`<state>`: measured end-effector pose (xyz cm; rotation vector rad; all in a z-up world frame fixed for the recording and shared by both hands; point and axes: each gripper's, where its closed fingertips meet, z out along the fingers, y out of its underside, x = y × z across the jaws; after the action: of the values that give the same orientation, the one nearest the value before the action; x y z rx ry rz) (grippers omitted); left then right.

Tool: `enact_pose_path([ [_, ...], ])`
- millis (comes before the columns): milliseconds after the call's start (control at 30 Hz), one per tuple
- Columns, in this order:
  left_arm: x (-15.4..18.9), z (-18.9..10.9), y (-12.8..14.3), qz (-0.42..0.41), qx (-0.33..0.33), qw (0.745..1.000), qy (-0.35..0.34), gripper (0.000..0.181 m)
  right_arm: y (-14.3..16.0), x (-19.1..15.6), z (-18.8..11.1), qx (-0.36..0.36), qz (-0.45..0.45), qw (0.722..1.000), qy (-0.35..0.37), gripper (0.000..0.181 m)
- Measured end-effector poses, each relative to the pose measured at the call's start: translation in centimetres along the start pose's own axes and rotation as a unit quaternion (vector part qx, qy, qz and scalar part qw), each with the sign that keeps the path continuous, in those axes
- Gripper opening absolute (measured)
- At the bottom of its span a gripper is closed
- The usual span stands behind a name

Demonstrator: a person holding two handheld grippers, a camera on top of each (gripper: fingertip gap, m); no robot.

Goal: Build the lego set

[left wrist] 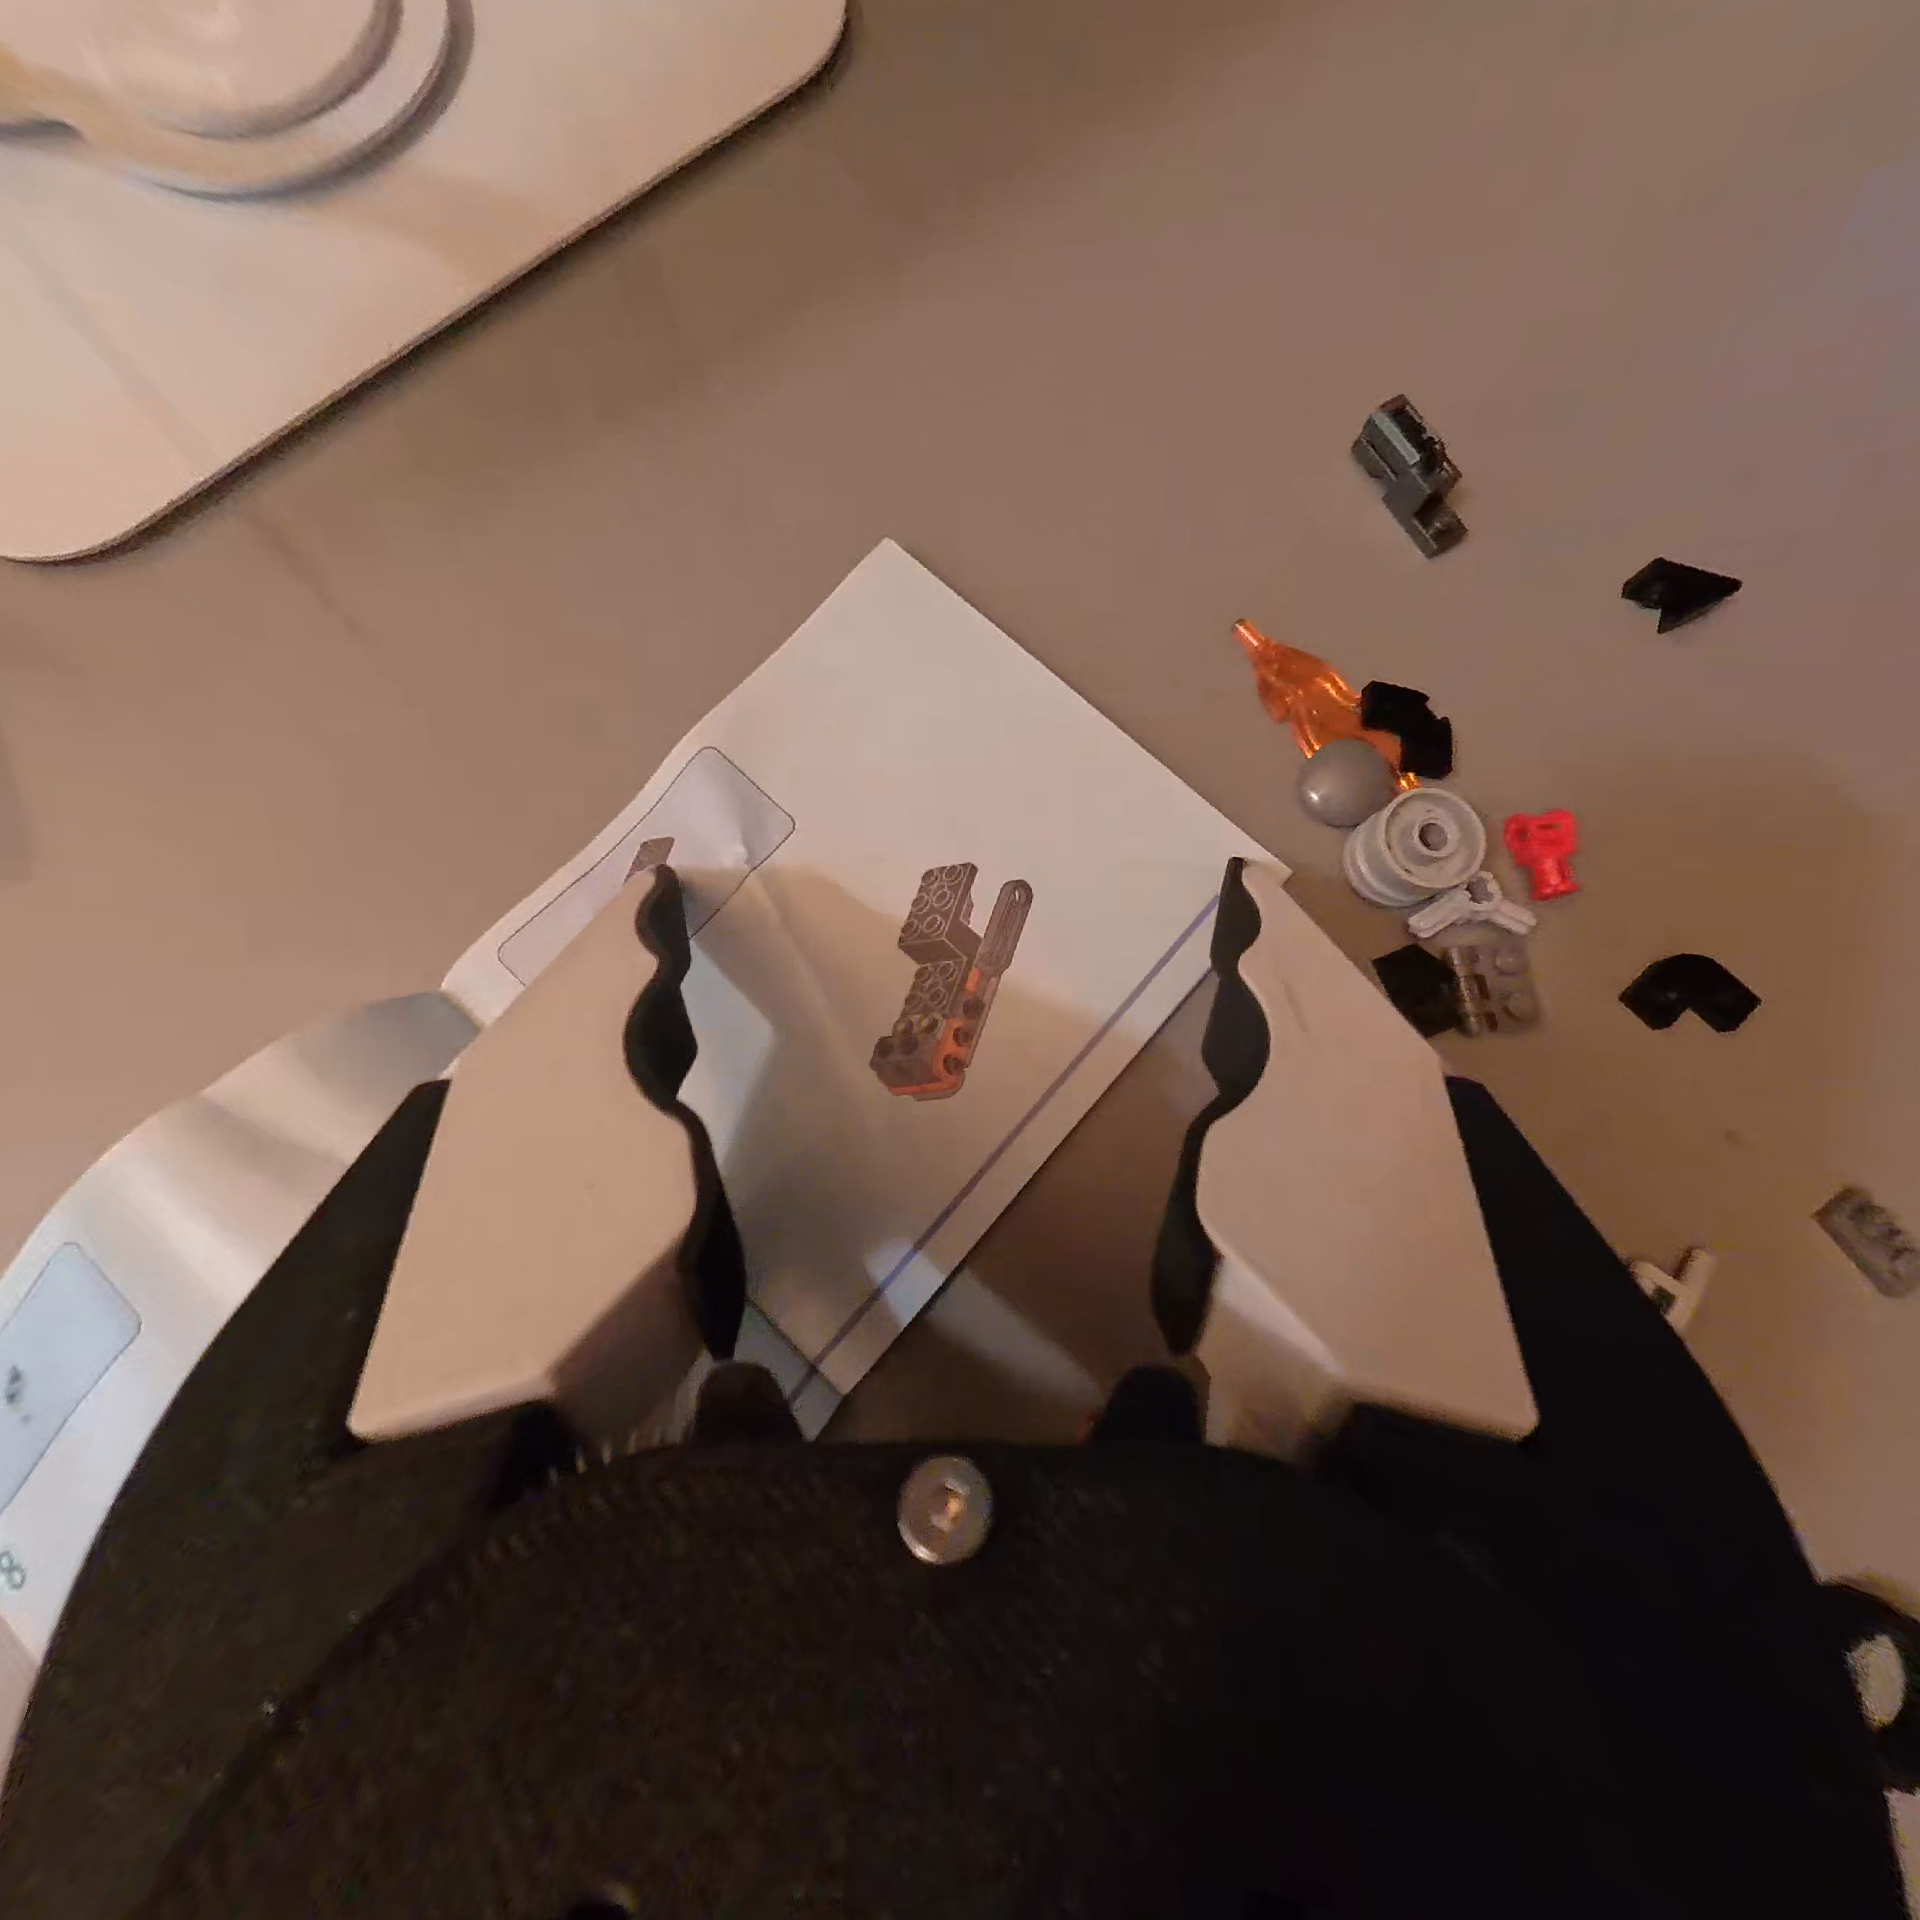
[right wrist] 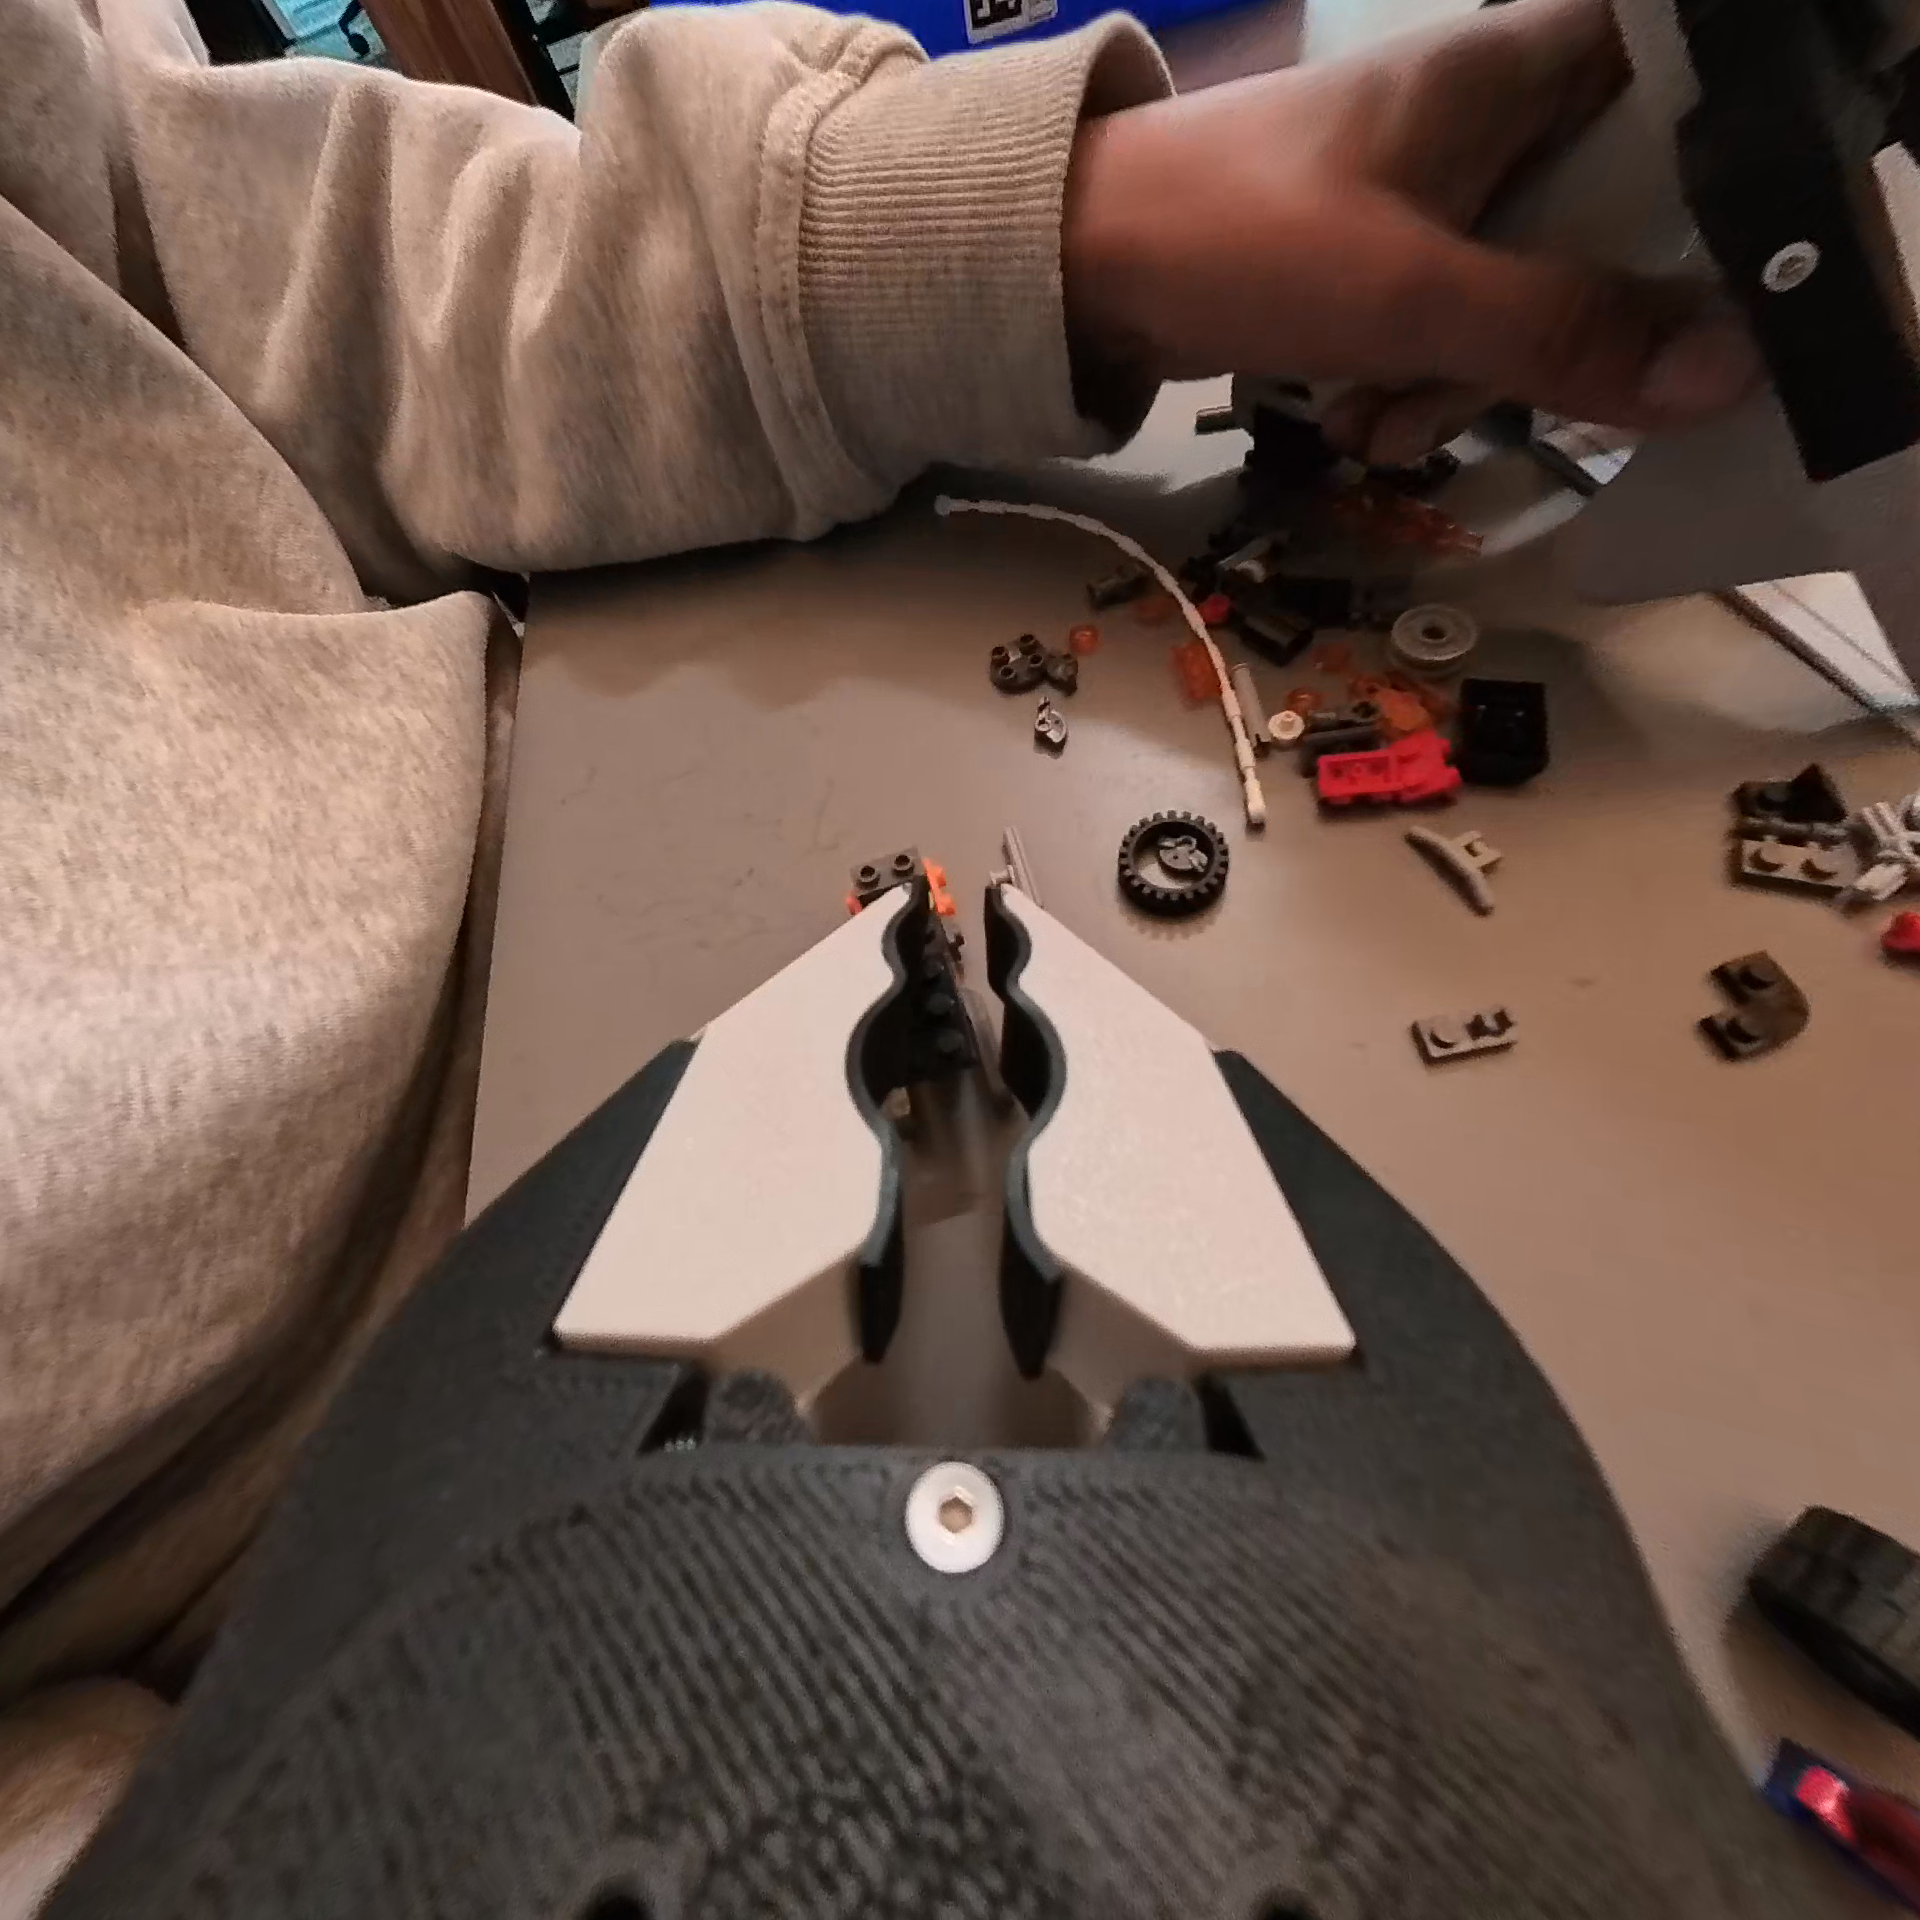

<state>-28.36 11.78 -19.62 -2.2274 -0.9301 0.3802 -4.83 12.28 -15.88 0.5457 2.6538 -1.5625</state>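
Right gripper [right wrist: 954, 906] holds its jaws clamped on a small dark-grey and orange lego assembly [right wrist: 914, 935], just above the surface [right wrist: 727, 748]; a thin grey piece seems pinched alongside, though blur hides the contact. Left gripper [left wrist: 948, 873] hovers with jaws wide apart and empty over the instruction sheet [left wrist: 935, 748]. Loose lego pieces [left wrist: 1423, 831] lie to the right of the sheet.
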Motion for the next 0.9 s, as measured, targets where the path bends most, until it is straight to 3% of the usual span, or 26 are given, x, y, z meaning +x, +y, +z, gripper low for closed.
enact_pose_path([
  [167, -0.2, 0.0, 0.0, -0.008, -0.009, 1.0, -0.006, 0.1, 0.0, 0.0, 0.0, -0.002, -0.001, 1.0, 0.0, 0.009],
  [400, -1.0, 0.1, -0.2, -0.026, -0.034, 0.999, -0.026, 0.084, 0.1, 0.0, 0.1, -0.003, 0.0, 1.0, 0.001, 0.009],
  [667, -2.2, 0.3, -0.7, -0.037, -0.023, 0.998, -0.05, 0.046, 0.1, 0.1, 0.1, -0.006, 0.0, 1.0, 0.003, 0.01],
  [767, -2.8, 0.4, -0.8, -0.023, -0.015, 0.997, -0.072, 0.018, 0.2, 0.1, 0.1, -0.007, 0.0, 1.0, 0.003, 0.009],
  [900, -2.9, 0.4, -0.8, -0.011, -0.02, 0.996, -0.083, 0.008, 0.2, 0.1, 0.2, -0.008, 0.0, 1.0, 0.004, 0.009],
])
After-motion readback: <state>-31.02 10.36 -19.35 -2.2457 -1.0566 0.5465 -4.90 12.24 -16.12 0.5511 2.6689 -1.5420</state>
